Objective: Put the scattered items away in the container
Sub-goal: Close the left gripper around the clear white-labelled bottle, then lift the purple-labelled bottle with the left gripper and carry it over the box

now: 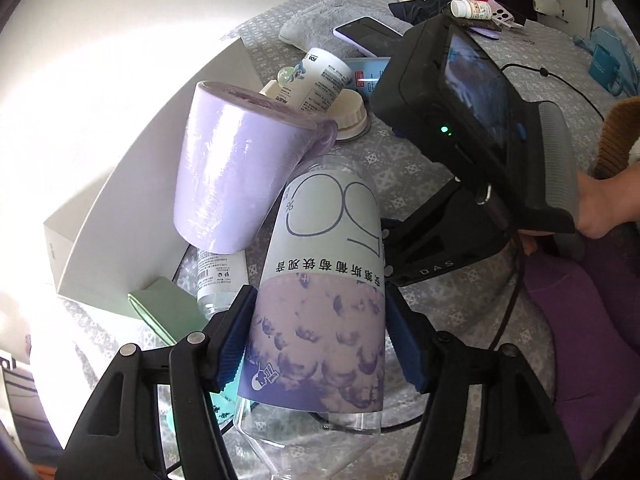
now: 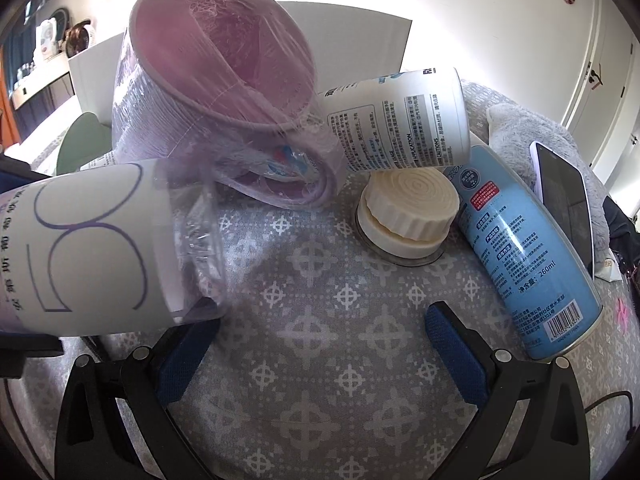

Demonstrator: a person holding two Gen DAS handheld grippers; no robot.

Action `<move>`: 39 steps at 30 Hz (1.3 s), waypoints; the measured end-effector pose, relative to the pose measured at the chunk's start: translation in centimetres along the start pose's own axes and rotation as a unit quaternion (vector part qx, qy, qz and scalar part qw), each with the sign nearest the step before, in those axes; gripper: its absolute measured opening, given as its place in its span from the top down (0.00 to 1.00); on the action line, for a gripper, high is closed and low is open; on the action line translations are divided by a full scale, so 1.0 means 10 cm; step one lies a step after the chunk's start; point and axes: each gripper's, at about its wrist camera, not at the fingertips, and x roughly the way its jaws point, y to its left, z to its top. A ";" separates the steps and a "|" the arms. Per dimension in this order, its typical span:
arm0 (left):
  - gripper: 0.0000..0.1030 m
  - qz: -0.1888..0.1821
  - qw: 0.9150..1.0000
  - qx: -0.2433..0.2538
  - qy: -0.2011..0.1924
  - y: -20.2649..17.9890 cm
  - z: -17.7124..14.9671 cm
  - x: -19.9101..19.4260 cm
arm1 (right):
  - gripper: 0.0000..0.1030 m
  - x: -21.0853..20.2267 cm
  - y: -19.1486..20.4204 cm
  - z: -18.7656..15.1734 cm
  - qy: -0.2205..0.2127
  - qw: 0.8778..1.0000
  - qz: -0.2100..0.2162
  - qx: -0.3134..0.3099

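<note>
My left gripper (image 1: 316, 340) is shut on a clear plastic bottle (image 1: 324, 280) with a purple and white label, held above the patterned cloth. The bottle's base touches a lilac mug (image 1: 232, 164) wrapped in film. In the right wrist view the same bottle (image 2: 92, 248) enters from the left and the mug (image 2: 216, 92) lies on its side. My right gripper (image 2: 320, 344) is open and empty above the cloth, in front of a cream round jar (image 2: 408, 212). A white box (image 1: 132, 200) stands behind the mug.
A white bottle (image 2: 400, 120) rests against the mug and a blue spray can (image 2: 524, 256) lies to the right. A phone (image 2: 564, 196) lies on a grey plush cloth. A green item (image 1: 168, 312) and a small clear bottle (image 1: 220, 276) lie by the box.
</note>
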 end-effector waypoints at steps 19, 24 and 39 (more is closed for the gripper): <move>0.39 0.000 0.983 -0.125 -0.133 0.56 0.23 -0.58 | 0.00 0.02 0.03 -0.02 0.000 1.000 -0.001 -0.001; 0.39 -0.013 0.968 -0.191 -0.164 0.86 0.29 -0.55 | 0.00 0.02 0.04 -0.05 0.001 1.000 0.000 0.000; 0.39 -0.020 0.902 -0.400 -0.162 2.01 0.84 0.24 | 0.00 0.02 0.06 -0.05 0.000 1.000 0.000 0.000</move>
